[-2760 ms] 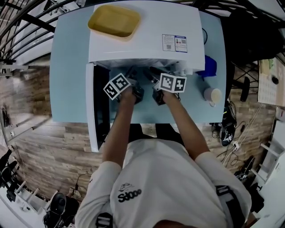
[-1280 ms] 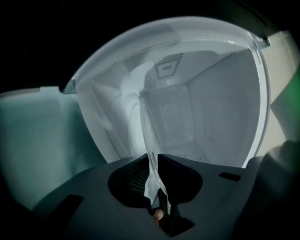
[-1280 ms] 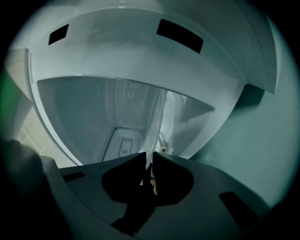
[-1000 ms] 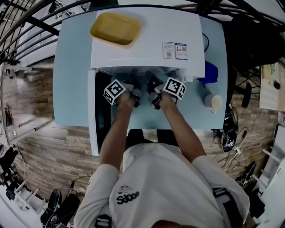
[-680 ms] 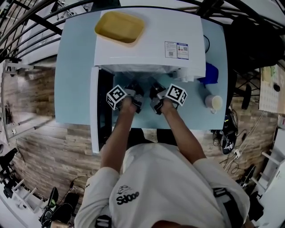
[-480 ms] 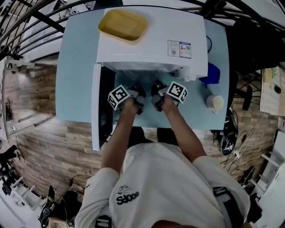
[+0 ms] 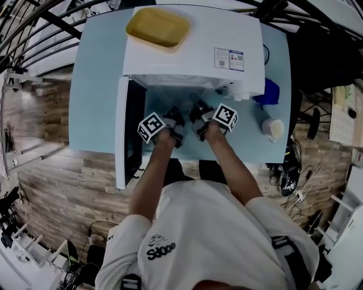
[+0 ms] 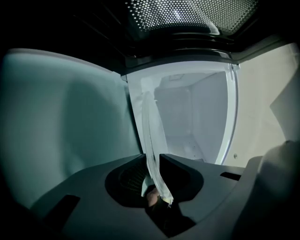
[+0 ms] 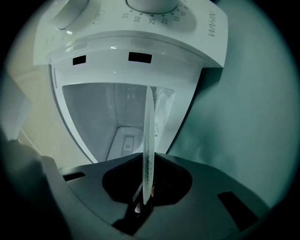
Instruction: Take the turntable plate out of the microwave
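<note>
While the jaws of the left gripper (image 8: 152, 161) have just been opening a little and those of the right gripper (image 9: 149, 158) closing, both pairs stand nearly together, clamped on the rim of the clear glass turntable plate (image 9: 149, 122). The plate is at the mouth of the white microwave (image 7: 193, 51) on the light blue table (image 7: 93, 85), with the open door (image 7: 122, 136) at the left.

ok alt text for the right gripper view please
The right hand-held gripper, whose jaws have just been closing, pinches the rim of the clear turntable plate, seen edge-on as a thin upright line. Behind is the white microwave with its open cavity, dials above, pale blue table at right.
</note>
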Demonstrator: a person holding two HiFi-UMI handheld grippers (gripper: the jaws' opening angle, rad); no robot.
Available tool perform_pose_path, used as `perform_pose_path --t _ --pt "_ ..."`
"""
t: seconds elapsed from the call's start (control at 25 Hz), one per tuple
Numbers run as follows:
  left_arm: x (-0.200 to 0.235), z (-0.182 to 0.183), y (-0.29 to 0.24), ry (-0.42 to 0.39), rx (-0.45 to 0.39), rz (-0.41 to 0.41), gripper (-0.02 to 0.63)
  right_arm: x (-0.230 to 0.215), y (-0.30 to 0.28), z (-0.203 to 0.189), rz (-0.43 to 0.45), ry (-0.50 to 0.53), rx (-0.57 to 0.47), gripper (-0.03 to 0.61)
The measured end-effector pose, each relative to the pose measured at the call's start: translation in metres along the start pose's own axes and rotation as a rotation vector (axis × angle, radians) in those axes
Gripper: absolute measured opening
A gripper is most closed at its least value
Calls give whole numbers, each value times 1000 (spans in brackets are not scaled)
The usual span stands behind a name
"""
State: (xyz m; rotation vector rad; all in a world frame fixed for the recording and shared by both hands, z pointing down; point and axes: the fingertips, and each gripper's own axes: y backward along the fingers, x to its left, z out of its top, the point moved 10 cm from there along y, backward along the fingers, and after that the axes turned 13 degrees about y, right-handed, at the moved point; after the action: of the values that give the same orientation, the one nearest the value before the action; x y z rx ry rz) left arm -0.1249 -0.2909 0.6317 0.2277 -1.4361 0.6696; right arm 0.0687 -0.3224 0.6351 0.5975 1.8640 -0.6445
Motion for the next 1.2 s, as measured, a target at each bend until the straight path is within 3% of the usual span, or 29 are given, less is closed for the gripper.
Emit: perform_pose_path --t 0.16,0.48,0.56,0.6,0.76,0.92,1.2 --pt "-3 5 -5 7 -29 -8 109 6 7 -5 45 -38 7 26" --pt "6 17 -5 49 -103 -78 129 10 28 -25 43 -60 28 26" --pt "5 18 -6 56 -97 -112 103 11 30 -28 33 -62 26 26" --pt "3 17 -7 60 -88 -122 55 12 31 -28 32 -63 23 26" --pt "3 14 -5 140 -65 -130 44 13 33 -29 8 -35 3 26" --pt "-5 12 -1 117 -96 -94 38 10 25 -28 -36 -14 -52 29" --pt "-13 18 12 86 -28 -76 38 15 13 -41 23 -59 -206 31"
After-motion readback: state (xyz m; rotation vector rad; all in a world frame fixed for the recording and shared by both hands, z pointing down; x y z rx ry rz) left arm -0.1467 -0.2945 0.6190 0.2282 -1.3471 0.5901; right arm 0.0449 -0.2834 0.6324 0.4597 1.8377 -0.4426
